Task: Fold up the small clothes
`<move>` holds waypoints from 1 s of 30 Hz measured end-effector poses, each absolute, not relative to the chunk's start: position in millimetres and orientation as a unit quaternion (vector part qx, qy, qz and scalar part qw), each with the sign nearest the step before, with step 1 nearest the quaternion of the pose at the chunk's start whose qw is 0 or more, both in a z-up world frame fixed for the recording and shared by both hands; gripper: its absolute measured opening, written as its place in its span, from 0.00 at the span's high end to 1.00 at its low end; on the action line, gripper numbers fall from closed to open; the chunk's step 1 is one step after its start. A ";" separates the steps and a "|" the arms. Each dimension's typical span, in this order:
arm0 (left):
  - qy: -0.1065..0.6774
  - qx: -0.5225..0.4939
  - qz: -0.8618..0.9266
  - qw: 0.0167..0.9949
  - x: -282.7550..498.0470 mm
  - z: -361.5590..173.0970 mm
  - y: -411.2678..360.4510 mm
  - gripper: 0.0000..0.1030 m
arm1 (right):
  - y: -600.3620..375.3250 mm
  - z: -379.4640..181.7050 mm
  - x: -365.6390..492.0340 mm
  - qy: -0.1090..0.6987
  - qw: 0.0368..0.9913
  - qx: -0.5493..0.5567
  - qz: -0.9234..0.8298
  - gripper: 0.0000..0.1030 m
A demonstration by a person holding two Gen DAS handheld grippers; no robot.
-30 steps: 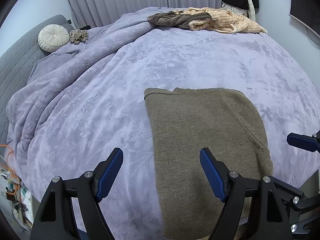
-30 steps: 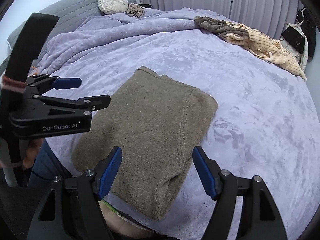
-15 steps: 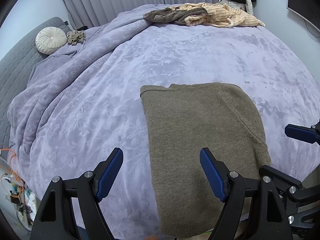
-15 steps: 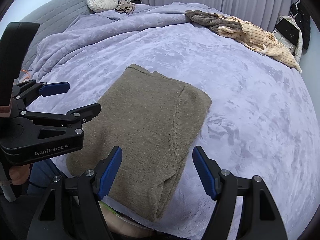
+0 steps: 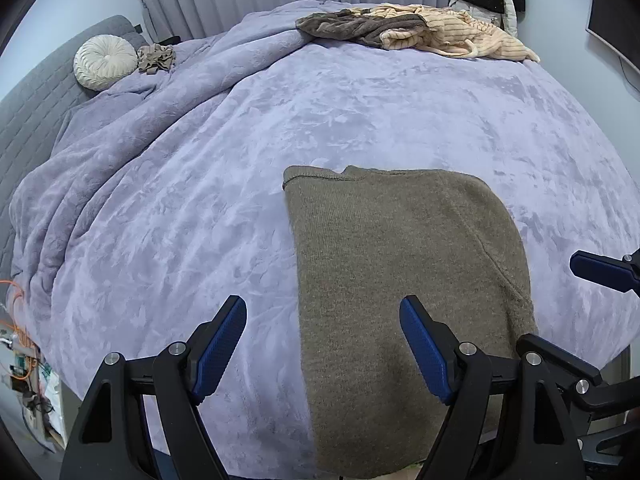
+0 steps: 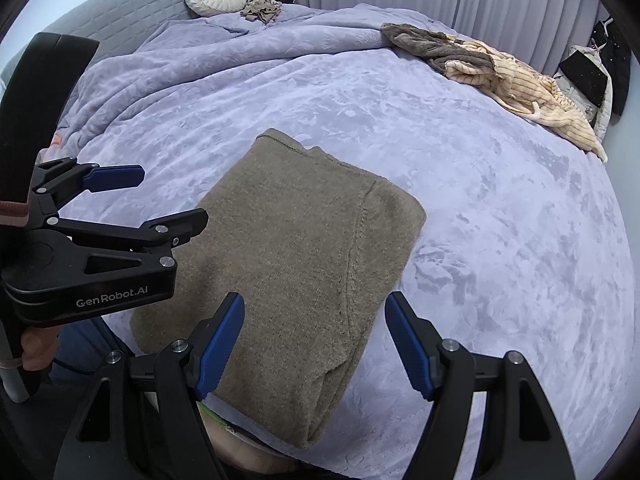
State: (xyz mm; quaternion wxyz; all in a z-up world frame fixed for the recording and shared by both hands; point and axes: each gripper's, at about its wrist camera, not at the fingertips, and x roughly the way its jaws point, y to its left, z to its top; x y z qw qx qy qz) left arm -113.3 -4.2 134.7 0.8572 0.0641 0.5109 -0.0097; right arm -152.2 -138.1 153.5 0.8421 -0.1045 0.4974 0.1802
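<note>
One folded sweater (image 5: 404, 280), two unfolded garments (image 5: 412, 30).

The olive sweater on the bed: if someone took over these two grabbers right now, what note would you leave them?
Left gripper: open, holding nothing, above the sweater's near left edge.
Right gripper: open, holding nothing, above its near right part.
Olive knit sweater: lies folded into a rectangle on the lavender blanket, near end hanging over the bed's edge.
Left: probably one more fold, then the brown and cream striped clothes heaped at the far side.

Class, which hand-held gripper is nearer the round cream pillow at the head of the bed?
Left. The left hand-held gripper hangs on the round cream pillow's side of the folded olive knit sweater; the right hand-held gripper hangs over the sweater's opposite edge.
</note>
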 end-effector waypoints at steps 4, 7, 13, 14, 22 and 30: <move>0.529 0.058 -0.008 0.847 -107.1 128.3 -1.5 0.22 | -137.6 154.8 -149.3 0.498 0.841 -0.108 0.180 0.26; 0.528 0.056 -0.010 0.847 -105.3 127.4 -0.3 0.22 | -136.7 154.8 -147.0 0.500 0.840 -0.113 0.177 0.26; 0.533 0.038 -0.012 0.845 -101.3 125.7 6.3 0.22 | -132.8 152.7 -142.4 0.506 0.835 -0.120 0.178 0.26; 0.534 0.036 -0.012 0.845 -100.9 124.9 7.7 0.22 | -131.9 152.4 -141.4 0.508 0.834 -0.122 0.178 0.26; 0.539 0.019 -0.021 0.842 -93.3 120.8 15.9 0.22 | -123.1 150.0 -135.3 0.514 0.829 -0.133 0.177 0.26; 0.544 0.010 -0.025 0.839 -87.8 116.0 22.3 0.22 | -116.2 149.5 -129.9 0.521 0.824 -0.140 0.173 0.26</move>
